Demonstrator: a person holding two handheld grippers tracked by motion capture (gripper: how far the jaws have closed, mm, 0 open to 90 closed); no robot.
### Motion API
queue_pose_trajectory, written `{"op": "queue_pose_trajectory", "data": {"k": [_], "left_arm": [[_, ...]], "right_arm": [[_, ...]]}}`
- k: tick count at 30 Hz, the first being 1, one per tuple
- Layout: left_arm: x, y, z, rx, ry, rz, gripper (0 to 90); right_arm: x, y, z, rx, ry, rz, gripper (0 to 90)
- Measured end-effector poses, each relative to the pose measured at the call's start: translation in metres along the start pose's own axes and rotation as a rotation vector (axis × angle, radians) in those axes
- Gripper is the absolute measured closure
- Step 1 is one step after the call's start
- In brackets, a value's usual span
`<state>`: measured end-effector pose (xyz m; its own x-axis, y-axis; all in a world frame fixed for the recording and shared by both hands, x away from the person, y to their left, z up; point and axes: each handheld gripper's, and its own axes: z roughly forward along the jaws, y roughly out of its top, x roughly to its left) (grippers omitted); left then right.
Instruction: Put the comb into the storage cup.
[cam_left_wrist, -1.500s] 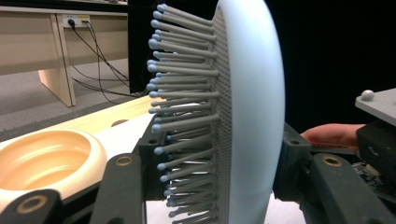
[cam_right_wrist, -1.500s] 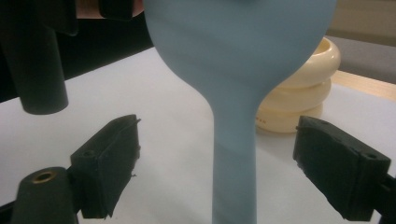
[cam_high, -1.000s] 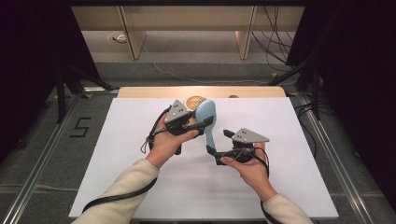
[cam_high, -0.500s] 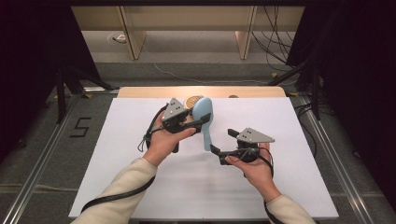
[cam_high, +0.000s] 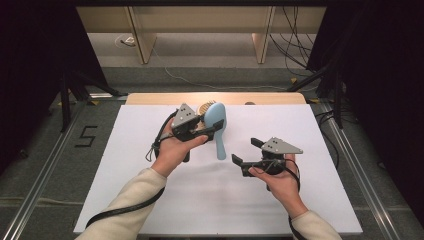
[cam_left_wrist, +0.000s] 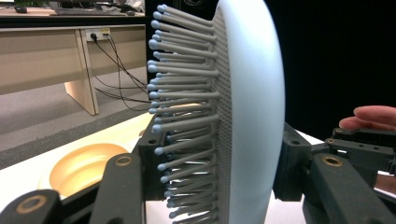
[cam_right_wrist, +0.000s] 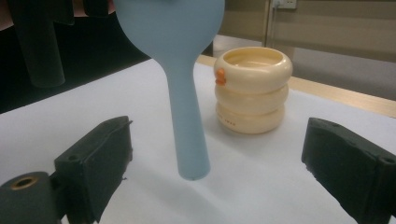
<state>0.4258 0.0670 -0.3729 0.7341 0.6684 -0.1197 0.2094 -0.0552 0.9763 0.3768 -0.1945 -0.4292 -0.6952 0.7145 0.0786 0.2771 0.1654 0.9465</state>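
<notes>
Jaws of the left gripper (cam_high: 207, 127) are clamped on the head of the blue hairbrush (cam_high: 217, 127), which is held above the white table (cam_high: 150, 200) — handle hanging down, bristles turned toward the cream ringed cup (cam_right_wrist: 251, 88) just behind it. Further right, the right gripper (cam_high: 247, 151) is held well apart — jaws spread wide, nothing between them.

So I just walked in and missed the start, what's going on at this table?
A person works with a hand-held gripper in each hand. The left hand-held gripper is shut on the head of a light blue hairbrush, holding it off the white table with the handle hanging down. The right hand-held gripper is open and apart from the handle. A cream ringed cup stands behind the brush.
</notes>
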Motion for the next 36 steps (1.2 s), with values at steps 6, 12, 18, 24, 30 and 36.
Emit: {"op": "queue_pose_trajectory", "data": {"k": [6,12,18,24,30,36], "left_arm": [[0.002,0.001,-0.001,0.001,-0.002,-0.006,49.2],[0.002,0.001,-0.001,0.008,-0.005,-0.001,49.2],[0.004,0.002,-0.001,0.000,-0.022,-0.015,49.2],[0.004,0.004,-0.001,0.004,-0.015,-0.004,49.2],[0.004,0.006,0.001,0.010,-0.018,0.008,49.2],[0.003,0.009,0.002,0.011,-0.022,0.014,49.2]], "right_arm": [[-0.002,-0.002,-0.005,-0.001,-0.003,-0.001,10.1],[-0.008,-0.003,-0.017,-0.008,-0.021,0.002,10.1],[-0.013,-0.008,-0.026,-0.008,-0.036,0.004,10.7],[-0.020,-0.013,-0.039,-0.012,-0.062,0.014,10.7],[-0.027,-0.021,-0.053,-0.006,-0.088,0.020,10.7],[-0.033,-0.027,-0.067,-0.012,-0.114,0.036,10.7]]}}
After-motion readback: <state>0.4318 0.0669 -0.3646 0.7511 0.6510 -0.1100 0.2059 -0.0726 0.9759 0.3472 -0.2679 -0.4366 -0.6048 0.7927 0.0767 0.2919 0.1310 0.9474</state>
